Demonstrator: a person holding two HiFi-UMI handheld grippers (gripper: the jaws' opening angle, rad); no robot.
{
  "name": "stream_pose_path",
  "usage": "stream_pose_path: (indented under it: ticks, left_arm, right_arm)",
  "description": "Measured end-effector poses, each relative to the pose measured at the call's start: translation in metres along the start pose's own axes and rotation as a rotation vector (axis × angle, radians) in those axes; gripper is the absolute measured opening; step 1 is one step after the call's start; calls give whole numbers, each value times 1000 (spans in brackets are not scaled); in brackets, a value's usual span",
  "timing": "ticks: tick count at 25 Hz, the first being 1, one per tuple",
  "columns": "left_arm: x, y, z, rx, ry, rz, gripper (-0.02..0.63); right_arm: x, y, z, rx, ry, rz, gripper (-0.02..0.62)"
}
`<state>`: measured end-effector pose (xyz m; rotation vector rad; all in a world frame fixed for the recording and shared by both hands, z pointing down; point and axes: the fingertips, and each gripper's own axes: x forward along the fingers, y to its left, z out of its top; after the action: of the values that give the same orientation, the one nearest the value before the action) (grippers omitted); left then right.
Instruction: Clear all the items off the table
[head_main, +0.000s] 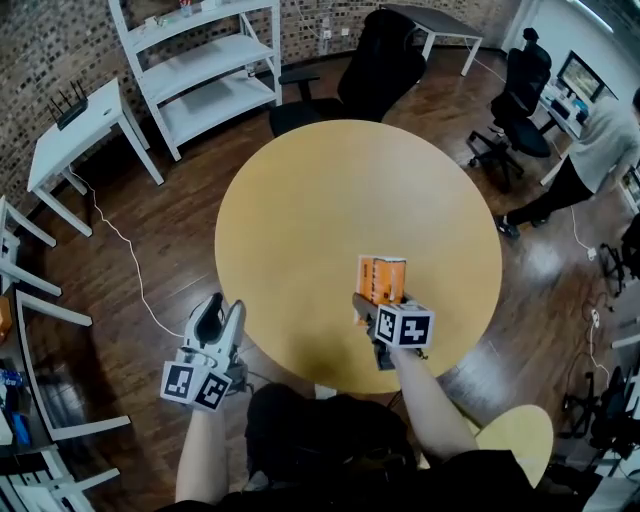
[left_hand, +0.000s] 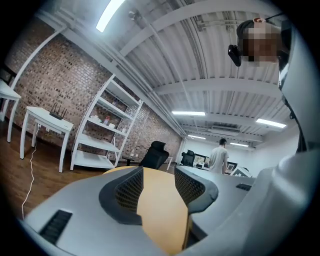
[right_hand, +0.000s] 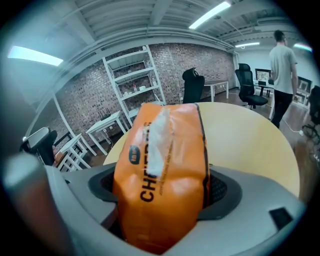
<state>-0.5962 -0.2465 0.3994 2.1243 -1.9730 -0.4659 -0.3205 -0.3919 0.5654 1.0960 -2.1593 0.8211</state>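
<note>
Right gripper (head_main: 379, 300) (right_hand: 165, 192), near right part of the round wooden table (head_main: 300, 220): jaws set wide and pressed on both sides of an orange snack bag (head_main: 381, 276) (right_hand: 162, 165). Bag upright between the pads, dark lettering on its front, a pale glare streak on its upper face; above the tabletop close to the near edge, contact with the surface not discernible.

Left gripper (head_main: 214, 312) (left_hand: 155, 187), off the near left rim of the table, over the dark wood floor (head_main: 150, 250): ribbed pads apart by a narrow gap, gripping nothing, only the tabletop (left_hand: 157, 215) visible beyond them.

Far left: white shelf unit (head_main: 205, 65) against the brick wall, small white side table (head_main: 85, 125) beside it. Far side of the table: black office chair (head_main: 375, 65). Far right: standing person (head_main: 600, 150) near a desk with monitors
</note>
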Motion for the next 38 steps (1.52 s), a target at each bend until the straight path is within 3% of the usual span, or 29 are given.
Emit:
stream_pose_path:
  ticks: [5, 11, 18, 23, 28, 38]
  left_arm:
    - [53, 31, -8, 14, 52, -44, 199]
    - [126, 84, -7, 22, 146, -176, 199]
    - [187, 114, -18, -6, 264, -315, 199]
    - [201, 143, -30, -23, 320, -335, 199]
    - [206, 164, -37, -39, 358, -352, 199]
    - [211, 159, -45, -57, 364, -364, 199]
  right_arm:
    - [43, -1, 24, 30, 5, -27, 437]
    - [91, 4, 52, 108, 23, -134, 439]
    - [154, 16, 55, 153, 152, -219, 443]
    - [202, 28, 48, 133, 245, -271, 448]
    - [219, 32, 46, 175, 264, -305, 449]
    - [220, 29, 44, 174, 272, -313, 483]
